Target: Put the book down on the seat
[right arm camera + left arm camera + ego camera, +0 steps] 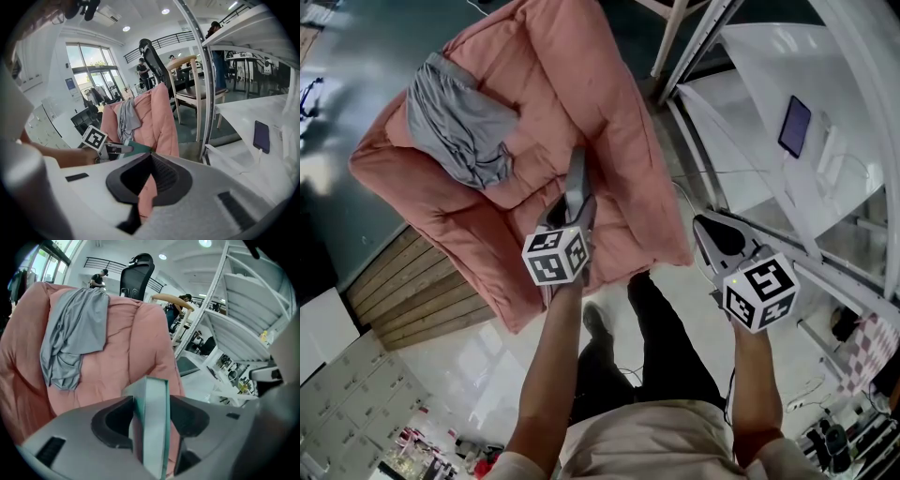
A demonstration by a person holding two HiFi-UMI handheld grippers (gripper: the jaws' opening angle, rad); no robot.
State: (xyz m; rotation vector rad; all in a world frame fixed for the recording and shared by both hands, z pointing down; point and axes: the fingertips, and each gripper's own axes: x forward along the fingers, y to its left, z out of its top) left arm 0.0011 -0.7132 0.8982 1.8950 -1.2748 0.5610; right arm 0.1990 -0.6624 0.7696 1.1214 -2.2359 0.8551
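Note:
A thin teal book (152, 423) stands on edge between the jaws of my left gripper (150, 414). A sliver of pink shows between its right face and the right jaw, so the pads do not press it. From the head view the book (577, 178) pokes forward from the left gripper (573, 208) over the seat of a pink padded armchair (581, 94). Whether its far edge rests on the cushion I cannot tell. My right gripper (719, 234) hangs open and empty to the right of the chair. The right gripper view shows the book (140, 149) in front of the armchair (157, 117).
A grey garment (455, 127) is draped over the armchair's back and left side. A white shelf unit (750, 84) with slanted metal posts stands close on the right, with a dark phone (794, 125) on it. A wooden chair (192, 89) stands behind. My legs stand at the seat's front edge.

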